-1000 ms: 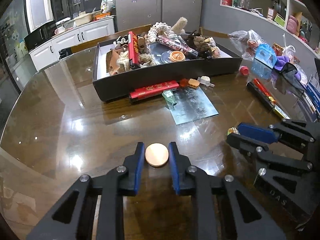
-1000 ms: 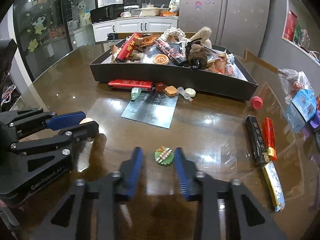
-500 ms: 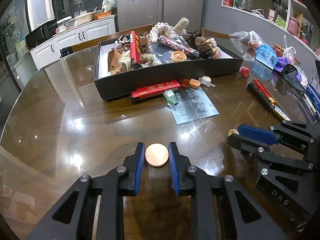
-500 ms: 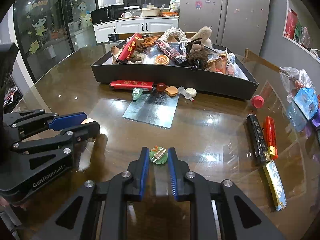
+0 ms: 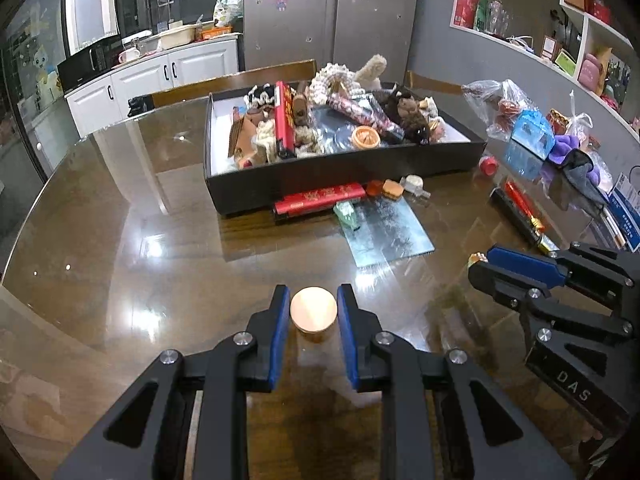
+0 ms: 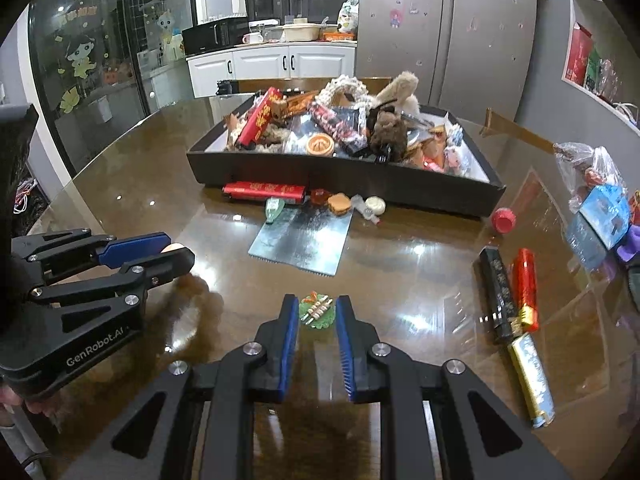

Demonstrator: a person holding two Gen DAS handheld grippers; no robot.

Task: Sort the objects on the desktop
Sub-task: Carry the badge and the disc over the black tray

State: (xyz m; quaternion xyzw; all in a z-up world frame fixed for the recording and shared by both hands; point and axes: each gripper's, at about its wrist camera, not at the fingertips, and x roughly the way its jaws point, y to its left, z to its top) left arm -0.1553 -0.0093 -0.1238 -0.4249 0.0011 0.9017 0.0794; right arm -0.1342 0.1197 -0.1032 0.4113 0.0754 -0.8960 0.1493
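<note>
Bottom centre of each view, the left gripper (image 5: 313, 312) pinches a disc (image 5: 313, 309) and the right gripper (image 6: 316, 313) a green toy (image 6: 316, 312); box (image 5: 344, 174) heaped (strays remain along its front).

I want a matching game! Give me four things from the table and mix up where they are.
Things:
1. round copper-coloured disc
2. small green toy plate with skewers
3. round red bottle cap
4. orange round mooncake-shaped toy

Places:
A. inside the big black tray
B. between the fingers of the right gripper
C. between the fingers of the left gripper
D. alone on the glossy brown table, near the tray's right end

Pairs: 1-C, 2-B, 3-D, 4-A
</note>
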